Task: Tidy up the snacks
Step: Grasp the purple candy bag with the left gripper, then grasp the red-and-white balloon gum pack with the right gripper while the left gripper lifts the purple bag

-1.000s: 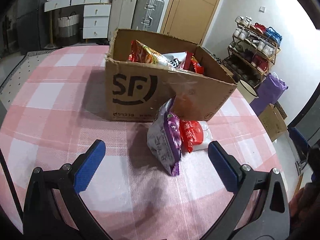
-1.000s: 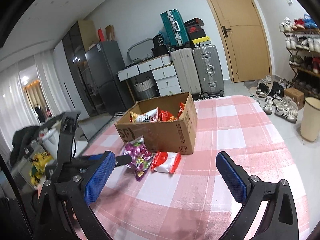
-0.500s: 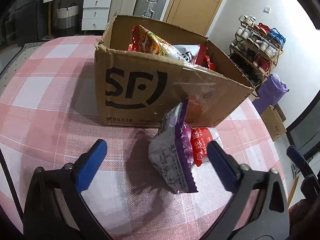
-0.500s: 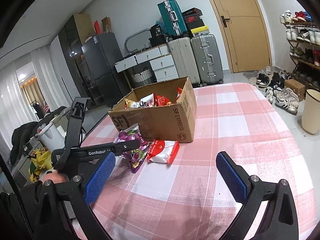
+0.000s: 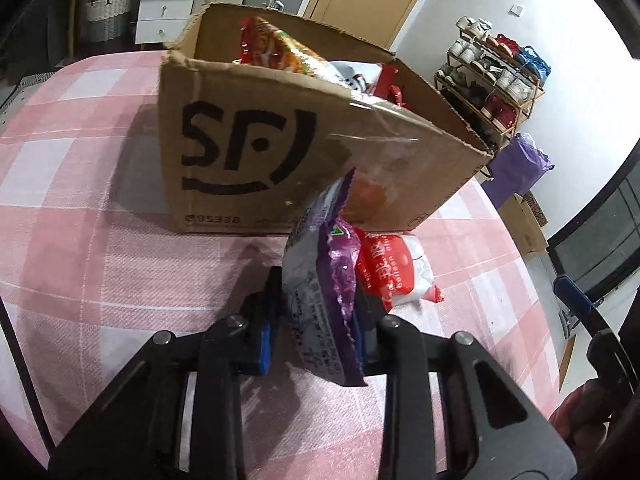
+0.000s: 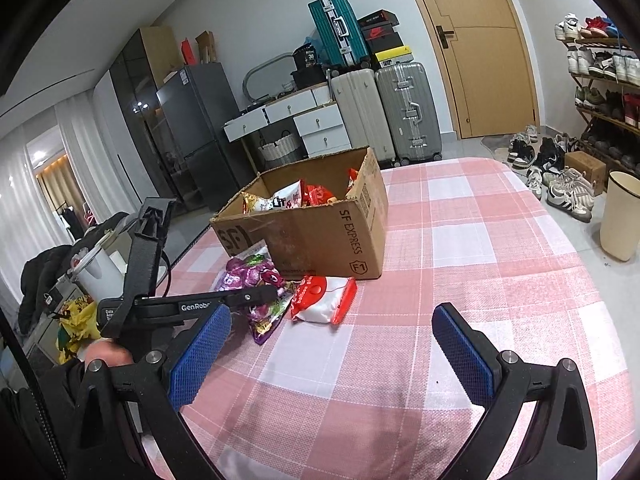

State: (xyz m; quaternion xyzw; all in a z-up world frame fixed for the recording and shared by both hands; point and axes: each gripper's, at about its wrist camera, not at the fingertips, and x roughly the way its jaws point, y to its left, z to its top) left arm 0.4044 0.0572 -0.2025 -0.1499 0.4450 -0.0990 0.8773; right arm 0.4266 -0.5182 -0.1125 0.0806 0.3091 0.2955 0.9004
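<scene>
A purple snack bag (image 5: pixel 320 256) stands on edge on the pink checked tablecloth, leaning against the open cardboard box (image 5: pixel 240 152) that holds several snack packs. My left gripper (image 5: pixel 318 308) is closing on the bag's lower edge, its blue pads pressing both sides. The right wrist view shows the same grip, with the left gripper (image 6: pixel 256 296) on the purple bag (image 6: pixel 256 274). A red and white bag (image 5: pixel 394 276) lies flat beside it, in front of the box (image 6: pixel 320 240). My right gripper (image 6: pixel 330 314) hovers open over the table with nothing between its fingers, short of the red and white bag (image 6: pixel 324 300).
The table's far edge drops to the floor, where a cream bin (image 6: pixel 620 216) and a shoe rack (image 6: pixel 600 80) stand at the right. Suitcases (image 6: pixel 404 112) and white drawers (image 6: pixel 320 128) line the back wall beside a wooden door (image 6: pixel 476 48).
My left gripper moved forward and down to the purple bag and went from wide open to shut on it. The right gripper stayed nearly still and open.
</scene>
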